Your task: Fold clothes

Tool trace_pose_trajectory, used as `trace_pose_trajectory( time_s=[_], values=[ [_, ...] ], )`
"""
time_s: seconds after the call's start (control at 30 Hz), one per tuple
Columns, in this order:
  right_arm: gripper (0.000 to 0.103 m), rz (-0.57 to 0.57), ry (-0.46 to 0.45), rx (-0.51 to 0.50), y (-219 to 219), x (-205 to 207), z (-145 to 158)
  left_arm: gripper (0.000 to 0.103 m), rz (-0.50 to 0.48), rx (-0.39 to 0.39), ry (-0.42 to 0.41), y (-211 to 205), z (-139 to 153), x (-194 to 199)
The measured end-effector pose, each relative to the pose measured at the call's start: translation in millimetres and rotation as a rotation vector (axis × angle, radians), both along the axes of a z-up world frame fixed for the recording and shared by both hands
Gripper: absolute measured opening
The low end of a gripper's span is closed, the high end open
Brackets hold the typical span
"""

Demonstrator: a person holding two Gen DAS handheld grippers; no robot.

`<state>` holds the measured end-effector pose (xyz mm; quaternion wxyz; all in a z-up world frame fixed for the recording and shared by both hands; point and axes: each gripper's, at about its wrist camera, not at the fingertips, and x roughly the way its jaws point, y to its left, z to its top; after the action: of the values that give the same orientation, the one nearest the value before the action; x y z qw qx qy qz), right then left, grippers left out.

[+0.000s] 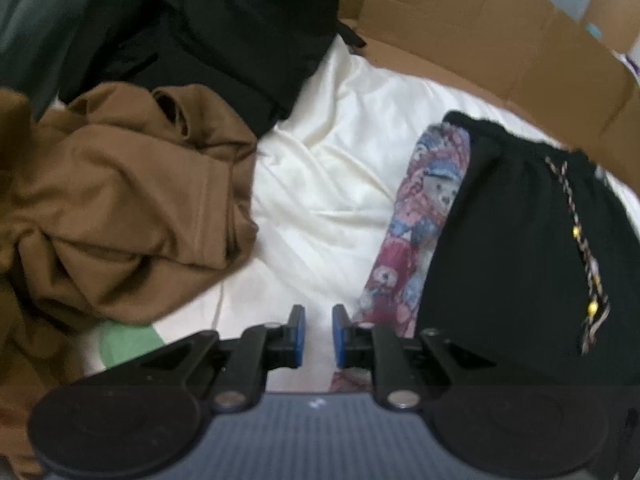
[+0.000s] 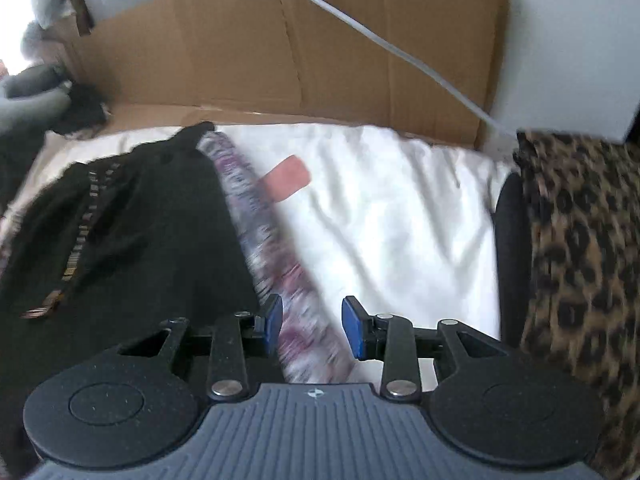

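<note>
White bedding [image 1: 340, 184] carries everything. Far left, a brown garment [image 1: 128, 200] and black clothes [image 1: 224, 36] lie crumpled, seemingly left to fold. Right, a black garment [image 1: 520, 248] rests flat and squared on a patterned one [image 1: 420, 216], apparently folded. Left tongs [image 1: 318, 336] and right tongs [image 2: 312, 328] hover parted, empty.

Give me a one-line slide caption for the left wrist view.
Open left gripper above white sheet, between crumpled brown garment and folded black garment.

Both fisheye views bending at edges; motion blur smearing cloth; white sheet [image 2: 380, 216] glaring, blowing out top-left.
</note>
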<state>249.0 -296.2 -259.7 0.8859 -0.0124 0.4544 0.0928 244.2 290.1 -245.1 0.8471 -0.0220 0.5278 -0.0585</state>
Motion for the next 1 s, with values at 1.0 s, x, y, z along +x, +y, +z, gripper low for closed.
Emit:
trace_pose_trajectory(
  time_s=[1.0],
  values=[
    [0.04, 0.016, 0.01, -0.041, 27, 18, -27, 0.024, -0.057, 0.037, -0.092, -46, 7, -10]
  ],
)
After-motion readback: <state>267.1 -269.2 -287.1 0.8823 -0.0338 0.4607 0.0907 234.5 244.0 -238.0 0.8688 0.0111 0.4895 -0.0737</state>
